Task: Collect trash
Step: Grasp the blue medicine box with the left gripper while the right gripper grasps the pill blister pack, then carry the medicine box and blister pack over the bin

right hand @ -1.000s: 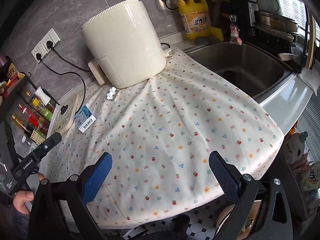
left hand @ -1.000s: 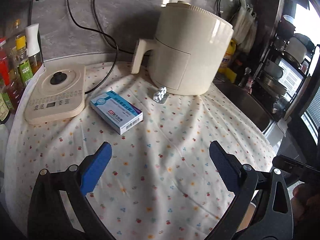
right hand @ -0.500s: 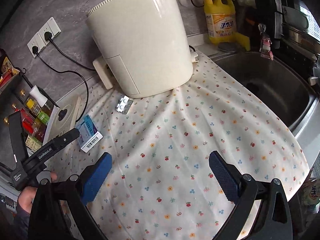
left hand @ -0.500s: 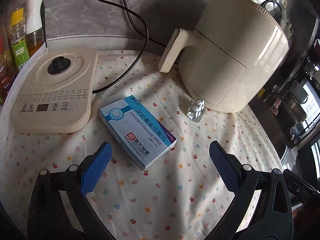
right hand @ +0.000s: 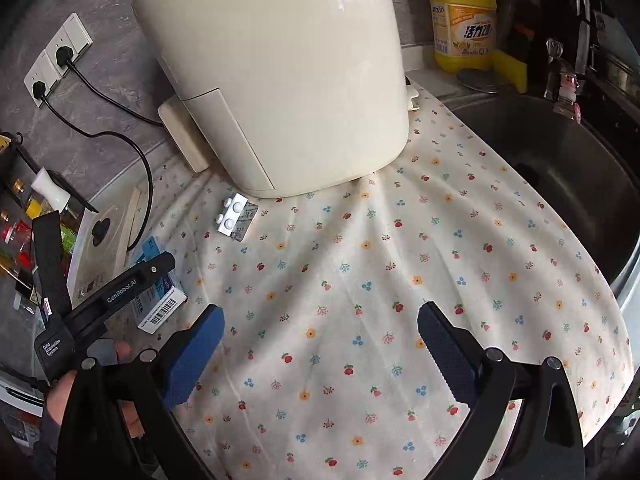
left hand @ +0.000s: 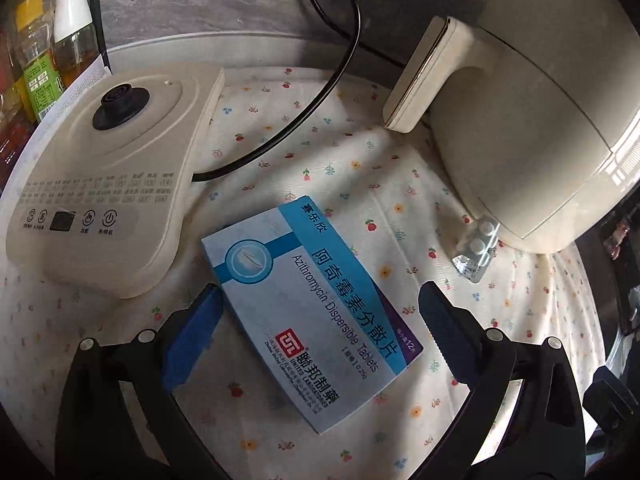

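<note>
Behind the left gripper [right hand: 154, 276], medicine box [right hand: 160, 308] half hidden.

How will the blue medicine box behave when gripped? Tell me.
The medicine box looks like thin cardboard: probably light, and likely to dent if squeezed hard. Lying flat on the floral cloth, it shouldn't roll, but may slide or drag the cloth.

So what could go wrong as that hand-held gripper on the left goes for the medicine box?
The left hand-held gripper is open around the medicine box, which lies diagonally, so the fingers may catch its corners and spin it instead of gripping. The box also sits close to the kettle base, which the left finger might bump. The loose floral cloth could bunch up underneath.
</note>
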Available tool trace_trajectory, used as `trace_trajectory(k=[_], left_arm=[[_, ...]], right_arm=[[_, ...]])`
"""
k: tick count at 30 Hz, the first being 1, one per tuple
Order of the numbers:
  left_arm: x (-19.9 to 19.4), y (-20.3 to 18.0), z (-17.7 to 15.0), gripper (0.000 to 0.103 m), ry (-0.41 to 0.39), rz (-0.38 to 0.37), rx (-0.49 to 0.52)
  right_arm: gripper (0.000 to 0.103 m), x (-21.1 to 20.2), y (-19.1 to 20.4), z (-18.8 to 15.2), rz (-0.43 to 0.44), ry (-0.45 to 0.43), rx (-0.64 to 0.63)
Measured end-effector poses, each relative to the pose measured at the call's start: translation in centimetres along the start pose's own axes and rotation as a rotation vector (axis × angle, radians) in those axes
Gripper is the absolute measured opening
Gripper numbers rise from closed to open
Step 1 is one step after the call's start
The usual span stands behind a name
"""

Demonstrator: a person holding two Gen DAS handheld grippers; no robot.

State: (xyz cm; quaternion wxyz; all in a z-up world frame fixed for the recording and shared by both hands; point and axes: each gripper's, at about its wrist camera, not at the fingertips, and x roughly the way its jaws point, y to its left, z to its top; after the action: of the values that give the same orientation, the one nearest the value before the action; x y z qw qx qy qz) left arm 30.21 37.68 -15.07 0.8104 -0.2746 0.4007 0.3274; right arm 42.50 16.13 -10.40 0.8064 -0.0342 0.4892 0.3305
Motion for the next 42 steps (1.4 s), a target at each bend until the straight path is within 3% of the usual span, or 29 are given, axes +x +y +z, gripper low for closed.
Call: trace_trajectory(k=[2,4,7,10,16,21,27,28,29,32,42], left_arm=[[0.1,-0.2,-0.2,0.097,-0.007,0.023,0.013],[-0.1,-0.3,-0.4,0.086,-0.017,0.037,0.024],[-0.8,-0.1,-0.4,0.07,-0.026,0.011,0.018],[-2.6,0.6,0.3,0.068,-0.092,-0.019,0.013],[-5.5,1.1,2.3,0.068,-0.193,-0.063,0.025],[-5.1,3.0,3.5,0.068,-0.199,-0.063,-0.012],[-4.1,5.0,3.6,0.068,-0.185,-0.044,-0.044],[-4.2,5.2,3.6,0.069,-0.186,-0.042,-0.047],[-4.3,5.3,3.6,0.069,-0.191,-0.042,-0.047],[-5.2,5.6,3.3,0.069,-0.214,-0.044,-0.047],[-8.8,3.6,1.2,0.069,-0.262,-0.114,-0.008]], right_arm=[[0.095,0.9,1.0,0.8,0.007,0.004,-0.027],[0.094,1.8,2.0,1.6,0.019,0.004,-0.046],[0.081,3.1,3.0,2.9,0.044,0.011,-0.04],[0.068,4.5,3.5,4.0,0.071,0.031,-0.023],[0.055,6.8,4.8,5.0,0.098,0.067,-0.017],[0.054,8.8,6.1,5.1,0.128,0.075,0.01],[0.054,11.4,7.3,4.8,0.102,0.037,0.081],[0.04,11.4,7.5,4.9,0.092,0.007,0.084],[0.032,11.7,7.5,4.9,0.104,0.022,0.078],[0.027,10.2,7.1,4.5,0.128,-0.005,0.082],[0.027,3.6,6.3,2.1,0.156,-0.065,0.023]])
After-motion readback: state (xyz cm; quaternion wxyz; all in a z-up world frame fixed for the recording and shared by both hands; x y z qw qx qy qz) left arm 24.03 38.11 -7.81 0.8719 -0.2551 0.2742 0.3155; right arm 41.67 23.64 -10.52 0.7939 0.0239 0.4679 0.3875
